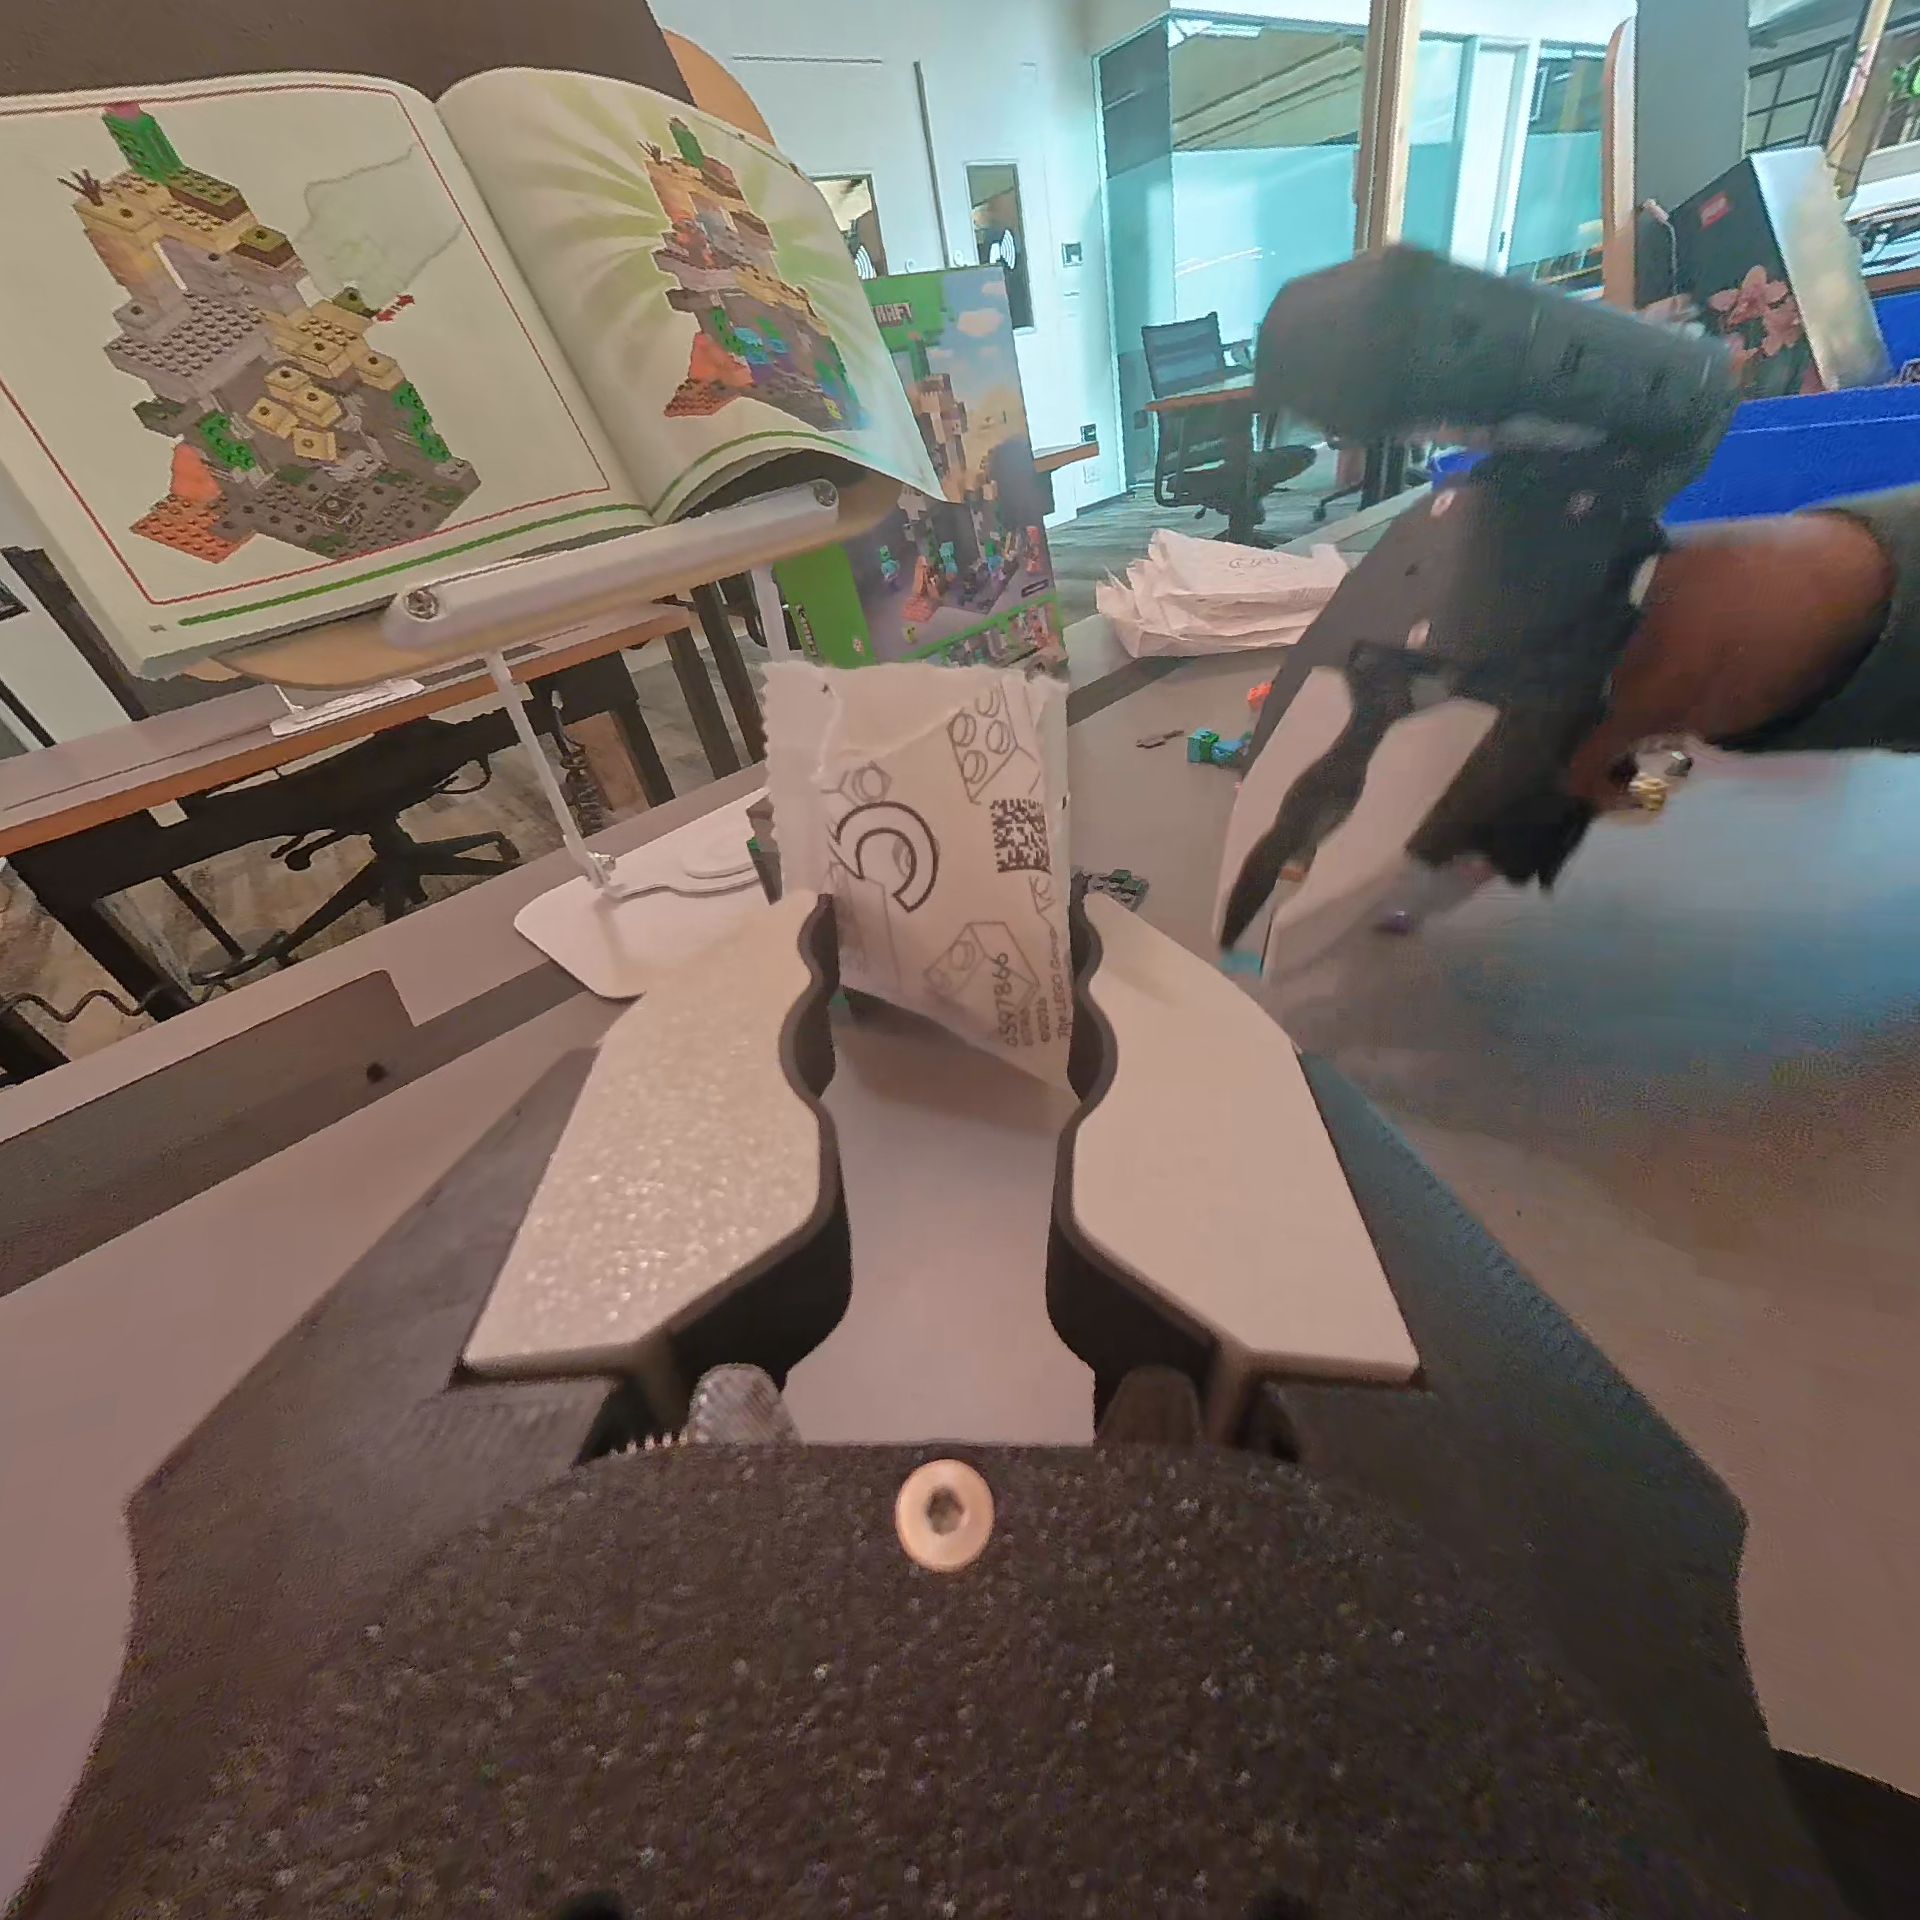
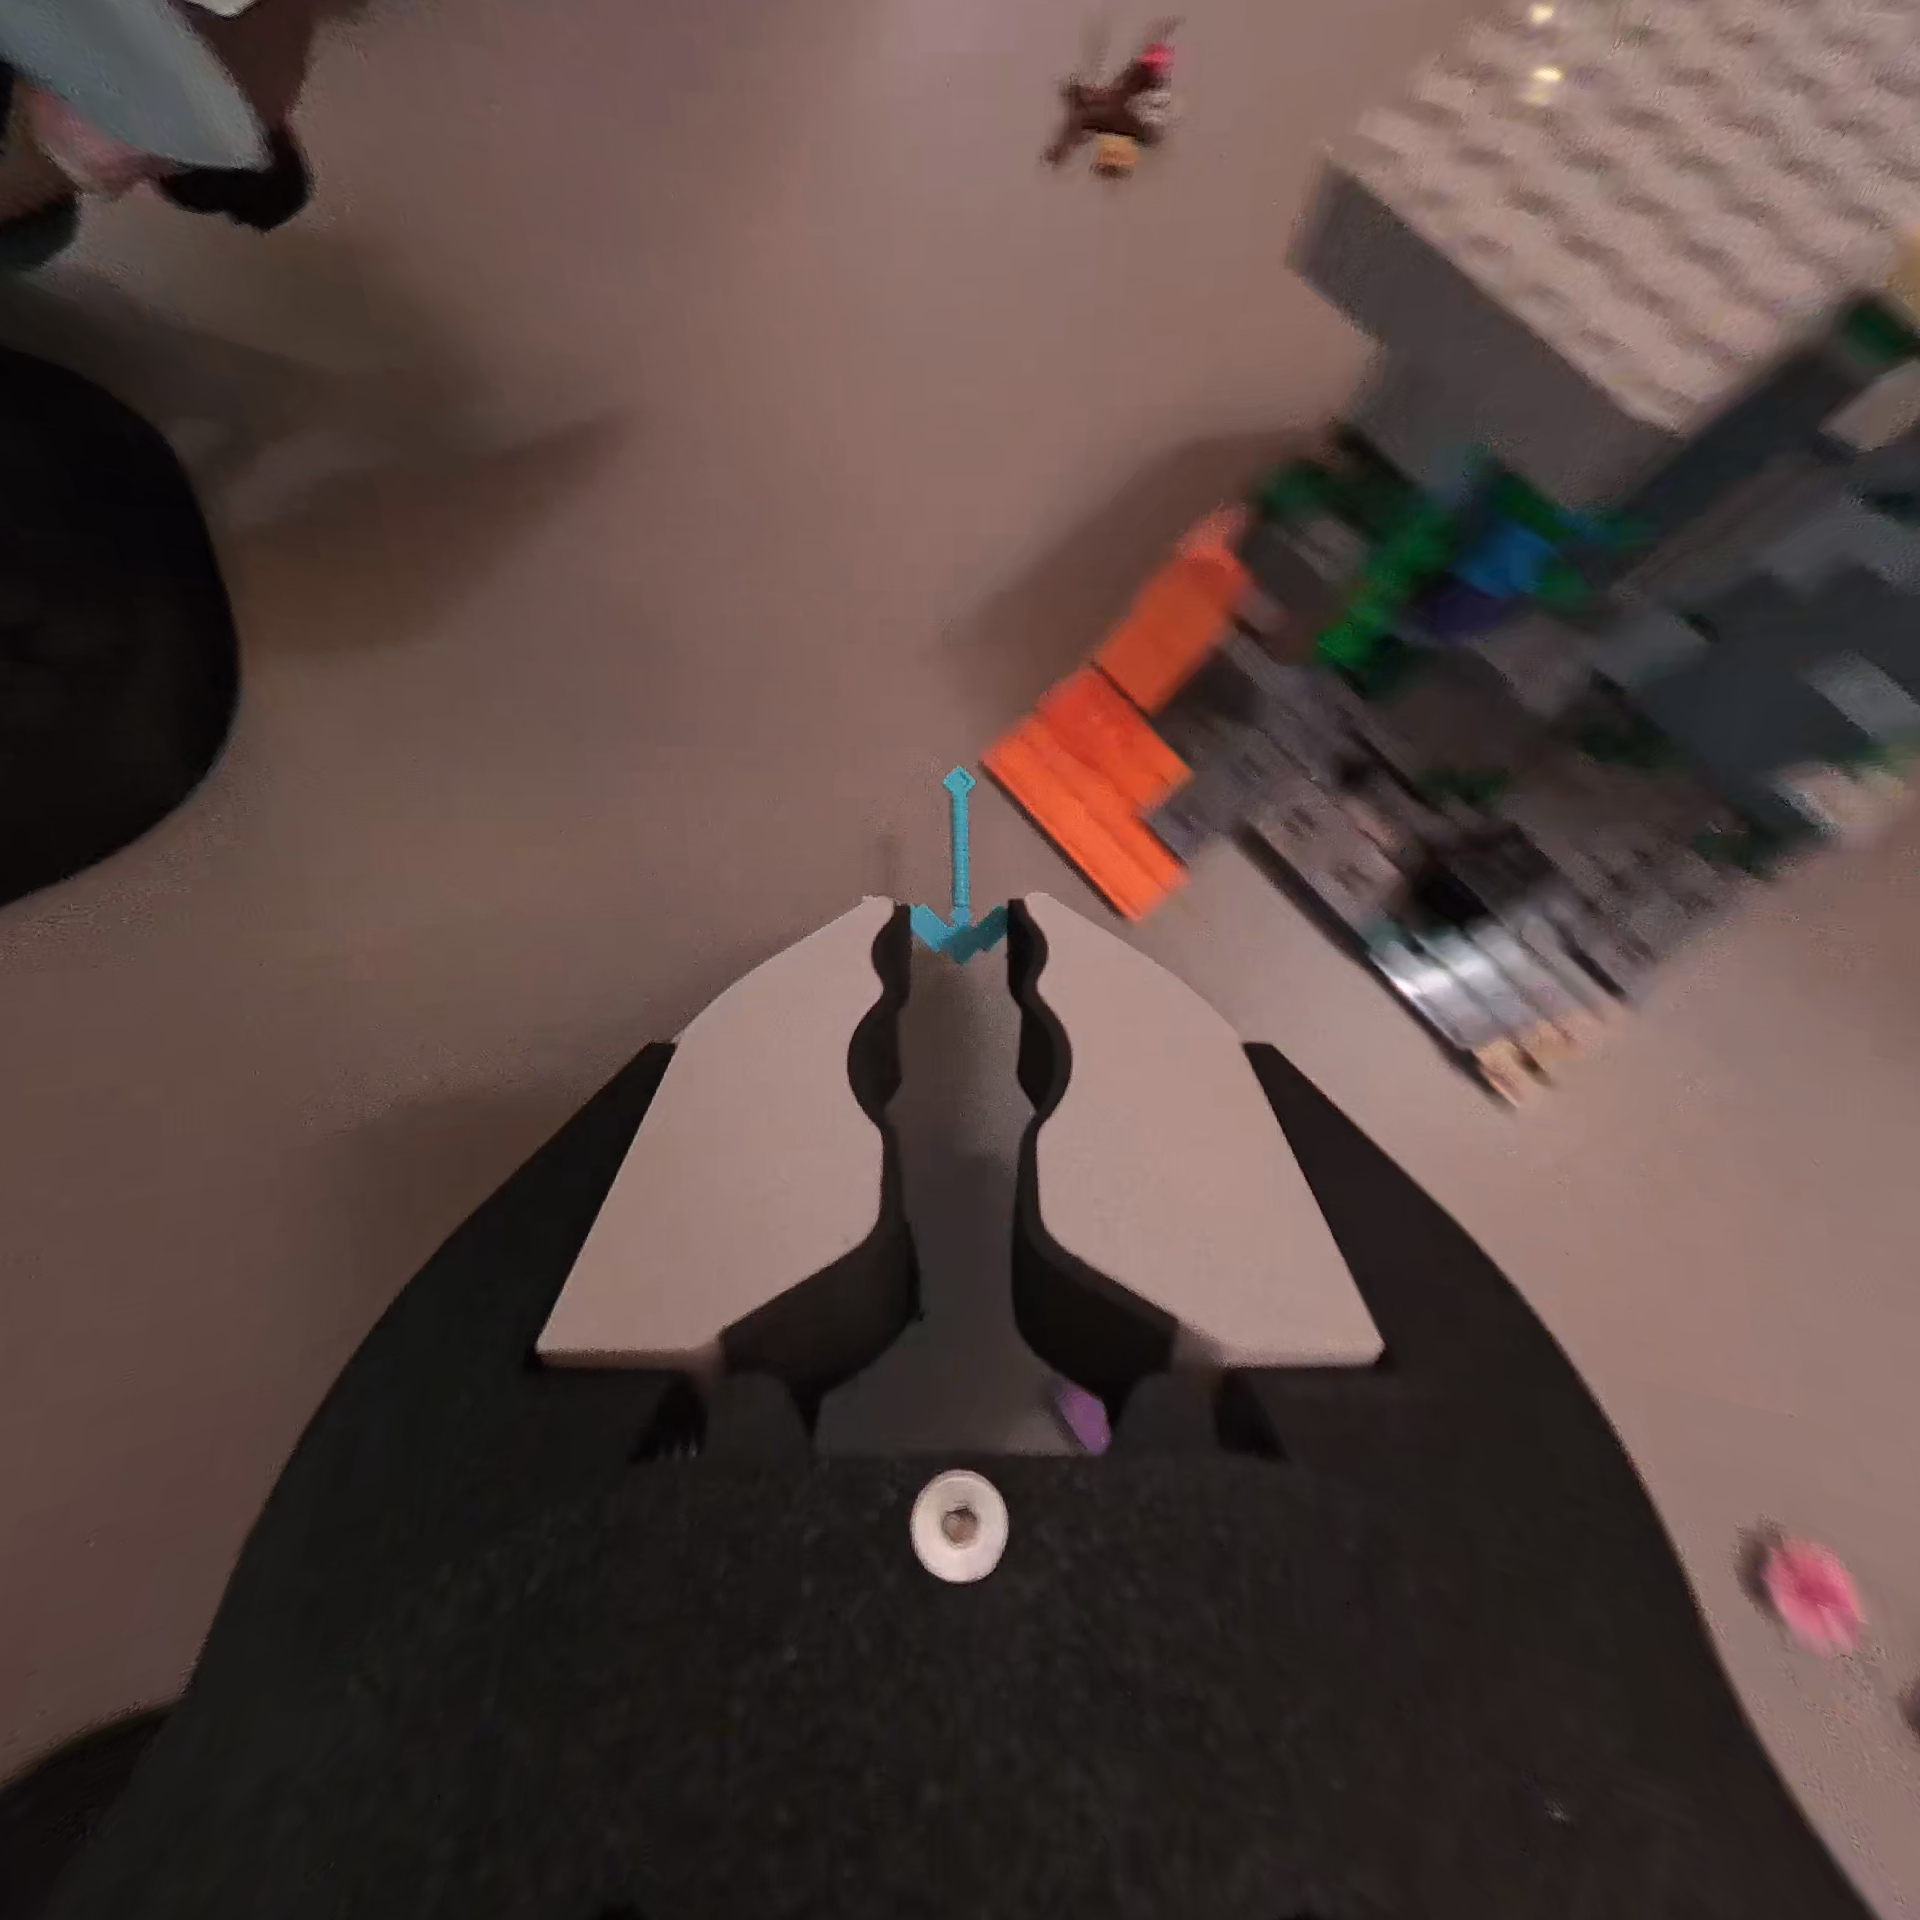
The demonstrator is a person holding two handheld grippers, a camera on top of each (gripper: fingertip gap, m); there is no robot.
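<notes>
Left gripper [image 1: 951,961] clamped on white paper bag [image 1: 940,831]; right gripper [image 2: 956,925] pinching blue pickaxe piece [image 2: 958,914] at fingertips: maintain squeeze, avoid twisting.

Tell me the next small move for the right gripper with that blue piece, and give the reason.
Probably carry it slowly toward the brick model and steady first. The right gripper pinches the blue pickaxe piece only by its head at the fingertips, handle pointing forward, and the view is motion-blurred. The left gripper holds the torn paper bag.
</notes>
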